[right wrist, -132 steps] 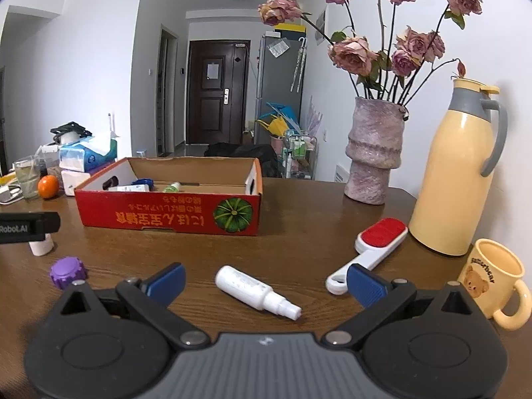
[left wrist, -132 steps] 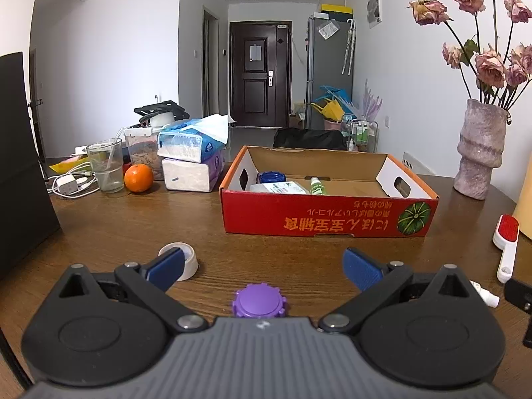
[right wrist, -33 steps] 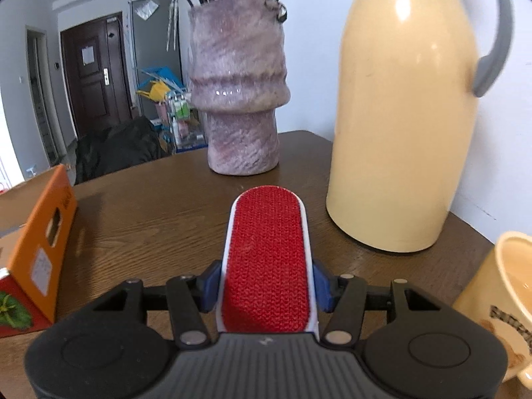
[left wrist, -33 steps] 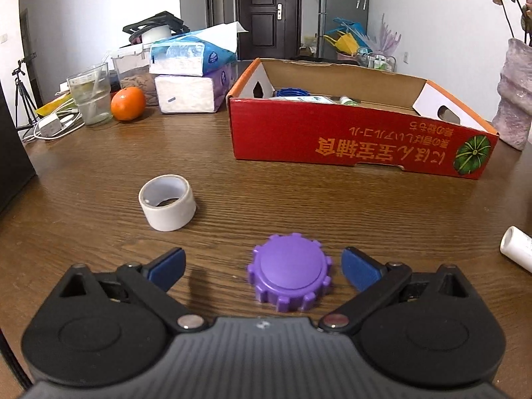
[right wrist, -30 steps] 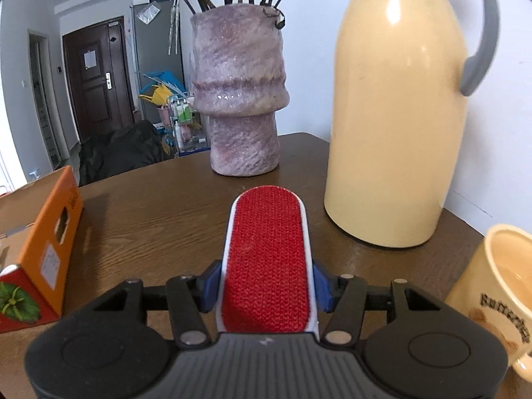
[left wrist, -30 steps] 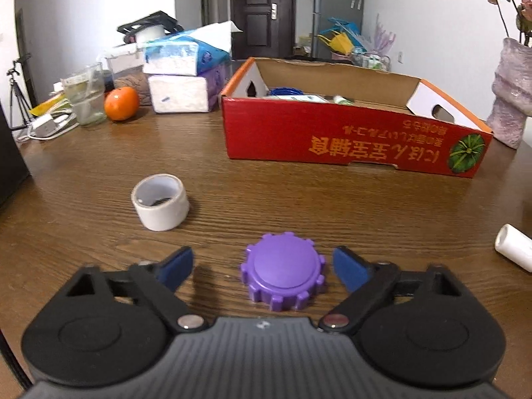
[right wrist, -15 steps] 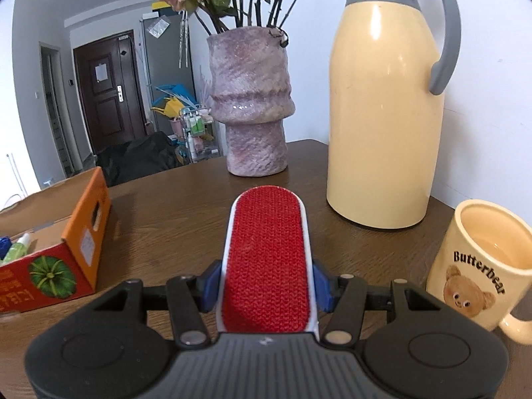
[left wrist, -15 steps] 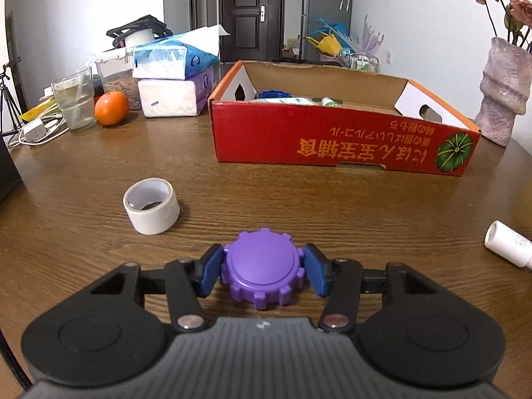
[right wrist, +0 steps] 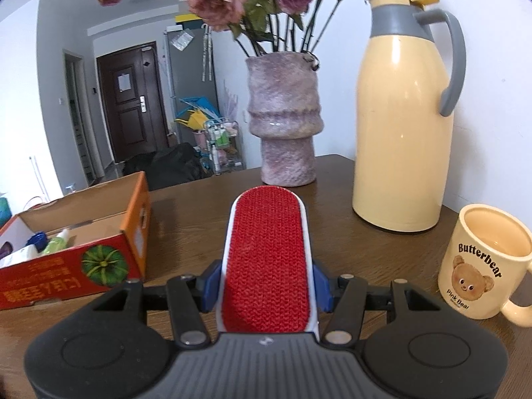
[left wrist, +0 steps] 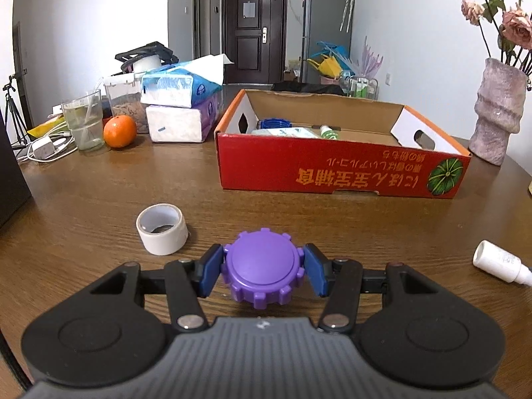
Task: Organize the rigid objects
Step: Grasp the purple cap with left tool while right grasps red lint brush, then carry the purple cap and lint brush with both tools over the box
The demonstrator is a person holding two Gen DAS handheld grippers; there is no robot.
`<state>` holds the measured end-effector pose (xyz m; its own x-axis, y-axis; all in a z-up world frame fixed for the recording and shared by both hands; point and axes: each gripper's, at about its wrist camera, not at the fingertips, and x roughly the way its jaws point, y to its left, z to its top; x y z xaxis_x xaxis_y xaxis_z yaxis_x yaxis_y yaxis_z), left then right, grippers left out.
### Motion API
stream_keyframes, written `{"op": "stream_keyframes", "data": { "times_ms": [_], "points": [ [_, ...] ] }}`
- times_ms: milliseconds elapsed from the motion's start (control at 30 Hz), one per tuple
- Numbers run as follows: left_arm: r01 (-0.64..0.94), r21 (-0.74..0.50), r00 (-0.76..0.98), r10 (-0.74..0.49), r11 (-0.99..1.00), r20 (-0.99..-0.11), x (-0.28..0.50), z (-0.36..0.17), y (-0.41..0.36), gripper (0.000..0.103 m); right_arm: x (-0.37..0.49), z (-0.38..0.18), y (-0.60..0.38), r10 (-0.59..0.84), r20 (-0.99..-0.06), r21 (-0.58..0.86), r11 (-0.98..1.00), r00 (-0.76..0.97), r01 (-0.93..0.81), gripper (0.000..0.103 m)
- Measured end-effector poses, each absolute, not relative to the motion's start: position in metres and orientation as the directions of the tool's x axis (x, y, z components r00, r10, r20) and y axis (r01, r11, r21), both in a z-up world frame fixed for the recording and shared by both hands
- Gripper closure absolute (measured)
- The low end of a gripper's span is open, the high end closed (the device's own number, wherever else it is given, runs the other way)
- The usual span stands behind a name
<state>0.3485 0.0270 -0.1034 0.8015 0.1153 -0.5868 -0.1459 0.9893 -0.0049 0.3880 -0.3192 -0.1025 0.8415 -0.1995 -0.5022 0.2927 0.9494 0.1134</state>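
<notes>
The cream mug [right wrist: 478, 266] bears "Butterbear" in an arc above a bear's face, with "Pink Bear" below it. The red front wall of the cardboard box [left wrist: 339, 174] carries a row of yellow East Asian characters, printed upside down beside a green pumpkin picture; they cannot be read with certainty.

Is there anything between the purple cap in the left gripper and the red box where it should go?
Nothing visible. The left gripper holds the purple cap; bare table leads to the red box. The tape roll sits off to the left.
</notes>
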Motion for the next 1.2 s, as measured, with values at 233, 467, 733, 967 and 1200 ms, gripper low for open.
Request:
{"op": "stream_keyframes", "data": {
  "times_ms": [233, 467, 733, 967, 1200],
  "points": [
    [-0.14, -0.025, 0.822, 0.102, 0.99, -0.56, 0.342, -0.094, 0.027, 0.049, 0.374, -0.097, -0.295, -0.156, -0.483, 0.119, 0.963, 0.861, 0.242, 0.048],
    [-0.124, -0.052, 0.844, 0.078, 0.991, -0.531, 0.334, -0.083, 0.027, 0.049, 0.365, -0.091, -0.264, -0.099, -0.47, 0.126, 0.976, 0.877, 0.178, 0.048],
    [-0.113, -0.081, 0.863, 0.058, 0.99, -0.502, 0.329, -0.07, 0.026, 0.049, 0.366, -0.084, -0.224, -0.026, -0.463, 0.147, 0.984, 0.886, 0.105, 0.048],
    [-0.115, -0.084, 0.873, 0.06, 0.99, -0.483, 0.336, -0.058, 0.023, 0.049, 0.372, -0.073, -0.194, 0.029, -0.439, 0.174, 0.983, 0.898, 0.053, 0.048],
    [-0.136, -0.079, 0.882, 0.084, 0.988, -0.463, 0.358, -0.044, 0.024, 0.049, 0.394, -0.068, -0.175, 0.071, -0.436, 0.19, 0.982, 0.897, 0.015, 0.048]
  ]
}}
